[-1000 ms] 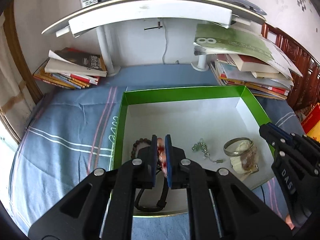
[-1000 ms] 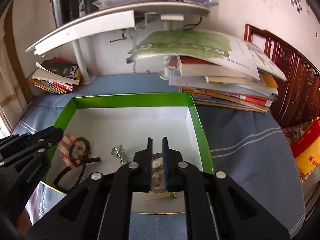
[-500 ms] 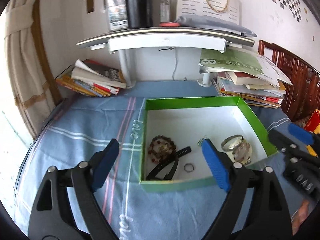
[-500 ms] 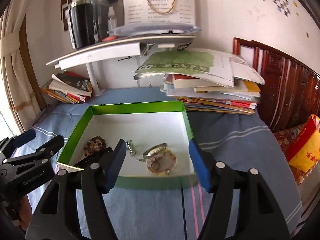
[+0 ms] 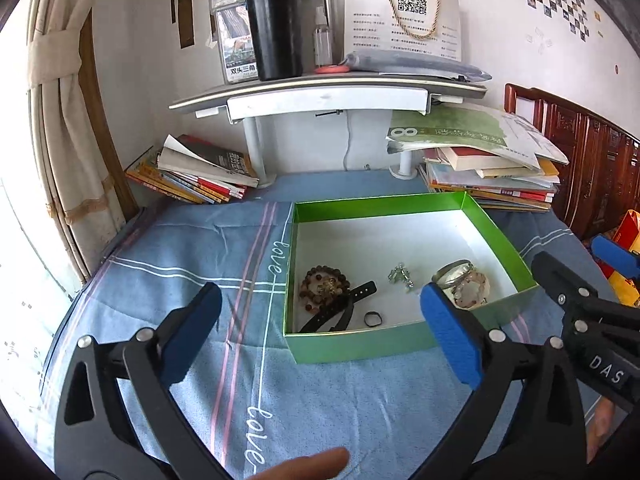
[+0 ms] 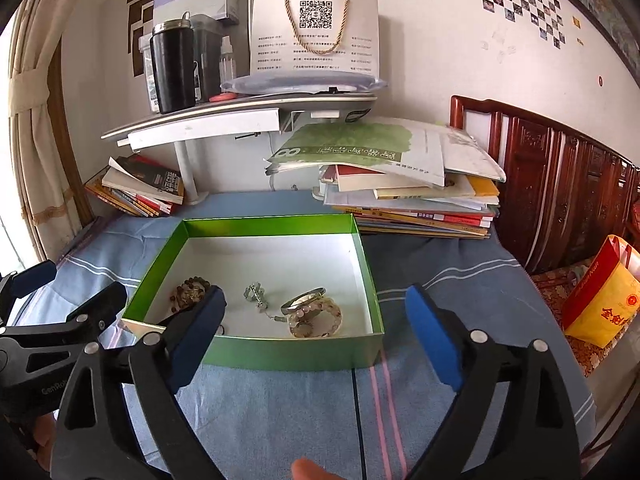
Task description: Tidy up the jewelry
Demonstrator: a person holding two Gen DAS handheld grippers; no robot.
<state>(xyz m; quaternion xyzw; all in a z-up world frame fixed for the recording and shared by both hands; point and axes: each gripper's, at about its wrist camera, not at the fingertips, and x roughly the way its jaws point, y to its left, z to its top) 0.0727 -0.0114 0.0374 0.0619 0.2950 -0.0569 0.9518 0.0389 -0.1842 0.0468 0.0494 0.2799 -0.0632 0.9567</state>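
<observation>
Your left gripper (image 5: 320, 340) and right gripper (image 6: 316, 332) gaped wide, empty; the brown wooden bead bracelet (image 5: 323, 287) lay at seven o'clock in the shallow green-walled, white-floored cardboard box (image 5: 360, 346).

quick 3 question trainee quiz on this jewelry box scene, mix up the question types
1. True or false: both the left gripper and the right gripper are open and empty.
2. What lies nearest the green cardboard box's left wall? A) brown wooden bead bracelet B) silver metal bangle C) small dark ring
3. Fill in: the black strap lies ____ the box.

Key: 1 true; 2 A; 3 inside
</observation>
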